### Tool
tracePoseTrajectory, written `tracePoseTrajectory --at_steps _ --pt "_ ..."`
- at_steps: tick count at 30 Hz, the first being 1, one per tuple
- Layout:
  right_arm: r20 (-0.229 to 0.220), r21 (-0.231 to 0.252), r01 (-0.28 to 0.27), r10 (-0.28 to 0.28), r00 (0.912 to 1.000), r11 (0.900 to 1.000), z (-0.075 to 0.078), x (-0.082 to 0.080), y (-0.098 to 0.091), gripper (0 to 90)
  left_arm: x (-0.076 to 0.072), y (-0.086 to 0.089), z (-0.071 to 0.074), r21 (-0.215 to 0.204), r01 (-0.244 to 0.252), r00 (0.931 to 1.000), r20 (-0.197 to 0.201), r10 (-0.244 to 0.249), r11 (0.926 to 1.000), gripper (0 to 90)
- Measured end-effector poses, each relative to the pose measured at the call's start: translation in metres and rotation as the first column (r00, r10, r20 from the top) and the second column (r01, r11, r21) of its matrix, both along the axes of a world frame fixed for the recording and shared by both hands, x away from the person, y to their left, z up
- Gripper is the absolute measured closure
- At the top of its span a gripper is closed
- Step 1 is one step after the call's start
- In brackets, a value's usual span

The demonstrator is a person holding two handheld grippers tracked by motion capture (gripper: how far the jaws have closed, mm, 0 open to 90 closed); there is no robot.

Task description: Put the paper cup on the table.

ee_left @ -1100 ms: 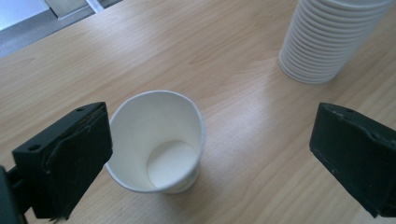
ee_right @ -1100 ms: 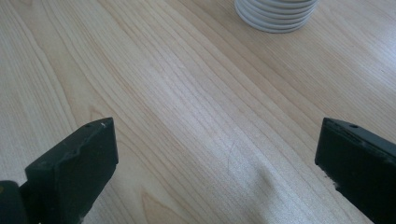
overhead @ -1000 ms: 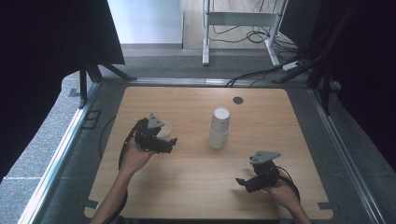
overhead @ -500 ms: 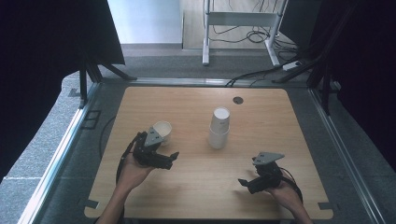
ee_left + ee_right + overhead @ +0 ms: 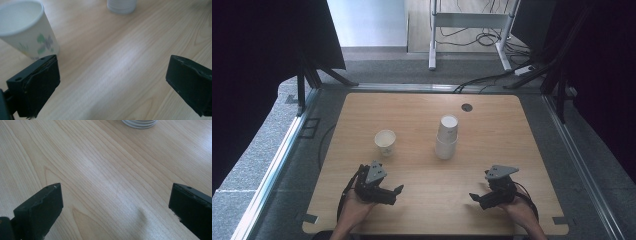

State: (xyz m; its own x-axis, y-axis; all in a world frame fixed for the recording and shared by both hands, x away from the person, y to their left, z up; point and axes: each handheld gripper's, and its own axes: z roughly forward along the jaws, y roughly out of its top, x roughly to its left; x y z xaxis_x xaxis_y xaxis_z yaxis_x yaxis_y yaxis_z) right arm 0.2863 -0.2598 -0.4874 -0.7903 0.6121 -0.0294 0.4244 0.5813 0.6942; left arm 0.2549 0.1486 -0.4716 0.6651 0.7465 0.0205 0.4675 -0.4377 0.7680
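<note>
A single white paper cup [image 5: 385,141] with a small flower print stands upright, mouth up, on the wooden table [image 5: 412,115]. To its right is a stack of white cups [image 5: 446,137], stacked upside down. My left gripper [image 5: 395,194] is open and empty near the front edge, well back from the single cup. In the left gripper view [image 5: 112,82] the cup [image 5: 27,30] stands beyond the left jaw and the stack's base [image 5: 122,5] lies farther off. My right gripper [image 5: 476,199] is open and empty at the front right; its view [image 5: 115,207] shows the stack's rim [image 5: 139,123].
A round cable hole [image 5: 467,107] sits near the table's far edge. Metal rails [image 5: 282,160] run along both sides of the table. Cables [image 5: 492,80] and a white frame's legs [image 5: 432,45] lie on the floor beyond.
My left gripper let go of the single cup, which now stands on the table, and drew back toward the front edge. The right gripper hardly moved.
</note>
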Motion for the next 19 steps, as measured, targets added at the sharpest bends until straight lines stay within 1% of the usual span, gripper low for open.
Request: tracePoseTrajectory --at_steps 1,2,3,5,6,7,10,12,17,19 --pt "0.001 -0.002 0.000 0.000 1.0000 1.0000 -0.001 0.000 0.000 0.0 -0.001 0.000 -0.003 0.003 -0.003 1.0000 -0.006 0.003 1.0000 0.0" --pt "0.001 -0.005 0.001 -0.001 1.0000 1.0000 -0.001 -0.001 0.000 0.0 -0.002 0.001 -0.007 0.019 -0.005 0.9999 -0.016 0.005 0.9998 0.0" --pt "0.000 -0.011 0.002 -0.002 1.0000 0.9999 -0.002 -0.001 0.000 0.0 -0.002 0.001 -0.011 0.026 -0.011 0.9997 -0.023 0.012 0.9996 0.0" --pt "-0.002 -0.020 -0.001 0.001 1.0000 0.9998 -0.004 -0.001 -0.001 0.0 -0.003 0.001 -0.018 0.040 -0.012 0.9988 -0.048 0.014 0.9991 0.0" --pt "-0.003 -0.023 -0.001 0.001 1.0000 0.9997 -0.005 -0.001 -0.001 0.0 -0.003 0.000 -0.022 0.061 -0.016 0.9980 -0.060 0.020 0.9980 0.0" --pt "-0.005 -0.029 -0.002 0.002 1.0000 0.9996 -0.006 -0.001 -0.001 0.0 -0.003 -0.002 -0.025 0.085 -0.014 0.9975 -0.069 0.020 0.9963 0.0" --pt "-0.006 -0.042 -0.005 0.005 1.0000 0.9991 -0.009 -0.001 0.000 0.0 -0.002 -0.008 -0.032 0.160 -0.008 0.9966 -0.080 0.021 0.9871 0.0" --pt "-0.009 -0.049 -0.008 0.008 0.9999 0.9987 -0.011 -0.001 0.001 0.0 -0.003 -0.012 -0.034 0.190 0.004 0.9960 -0.089 0.013 0.9817 0.0" --pt "-0.016 -0.056 -0.013 0.012 0.9998 0.9983 -0.013 -0.002 0.003 0.0 -0.004 -0.018 -0.038 0.220 0.020 0.9952 -0.098 0.002 0.9752 0.0" --pt "-0.015 -0.054 -0.015 0.014 0.9998 0.9984 -0.013 -0.002 0.003 0.0 -0.004 -0.018 -0.038 0.221 0.015 0.9954 -0.095 0.007 0.9751 0.0"
